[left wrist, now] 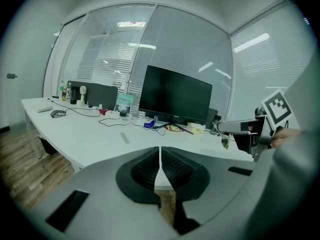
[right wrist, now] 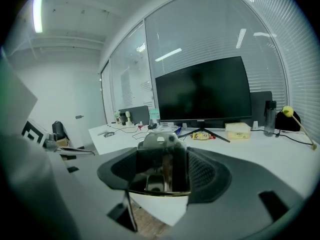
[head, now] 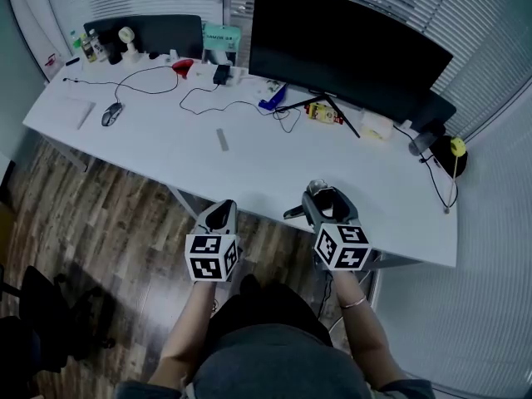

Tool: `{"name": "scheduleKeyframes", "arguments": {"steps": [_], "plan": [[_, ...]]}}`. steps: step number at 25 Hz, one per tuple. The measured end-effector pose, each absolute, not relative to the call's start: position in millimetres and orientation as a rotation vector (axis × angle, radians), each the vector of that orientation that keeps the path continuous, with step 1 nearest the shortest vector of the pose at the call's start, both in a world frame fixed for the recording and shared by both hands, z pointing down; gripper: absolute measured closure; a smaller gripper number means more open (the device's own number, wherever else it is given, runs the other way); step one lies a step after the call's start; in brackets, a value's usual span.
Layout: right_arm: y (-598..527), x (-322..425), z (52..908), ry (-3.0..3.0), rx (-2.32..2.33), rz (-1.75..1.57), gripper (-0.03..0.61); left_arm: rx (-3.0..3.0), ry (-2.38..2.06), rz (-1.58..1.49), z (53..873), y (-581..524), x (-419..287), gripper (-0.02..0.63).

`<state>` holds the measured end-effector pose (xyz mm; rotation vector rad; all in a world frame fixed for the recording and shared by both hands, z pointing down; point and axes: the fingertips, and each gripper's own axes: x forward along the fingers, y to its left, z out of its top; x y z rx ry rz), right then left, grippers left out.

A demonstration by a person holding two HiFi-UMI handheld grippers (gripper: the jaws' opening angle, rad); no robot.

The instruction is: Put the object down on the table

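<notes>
Head view showed both grippers low in the middle of the frame, at the near edge of a long white counter [head: 249,152], with wooden floor [head: 100,214] at the lower left. The left gripper [head: 219,214] sat just left of centre. In the left gripper view its fingers [left wrist: 145,166] were closed on each other with nothing between them, the tips meeting over the counter's near edge.

The right gripper [head: 324,199] sat just right of centre, level with the left one and a little apart from it. Its fingers [right wrist: 206,171] were clamped on the object [right wrist: 160,156], a dark, glossy thing with a pale grey top that filled the gap between them. In the right gripper view the object stood upright in the grip, with the counter's edge and a strip of floor showing below it. Whether its base touched the counter could not be told.

Farther back, a large dark monitor [head: 349,48] stood on its stand at the upper right of the head view. A mouse [head: 111,114] lay at the upper left with a black cable [head: 150,86] beside it, and a small red thing [head: 182,67] lay near the back edge. A yellow ball [head: 458,146] stood at the far right end.
</notes>
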<state>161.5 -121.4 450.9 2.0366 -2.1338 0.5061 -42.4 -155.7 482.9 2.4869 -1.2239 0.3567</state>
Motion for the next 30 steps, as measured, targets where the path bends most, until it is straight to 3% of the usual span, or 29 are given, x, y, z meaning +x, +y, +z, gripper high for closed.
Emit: {"name": "scheduleKeyframes", "arguments": {"steps": [30], "plan": [[-319,163,496,-2.202,1.675,0.516,0.288,2.287,-1.495,0.356,493,-272,-53,0.583]]}}
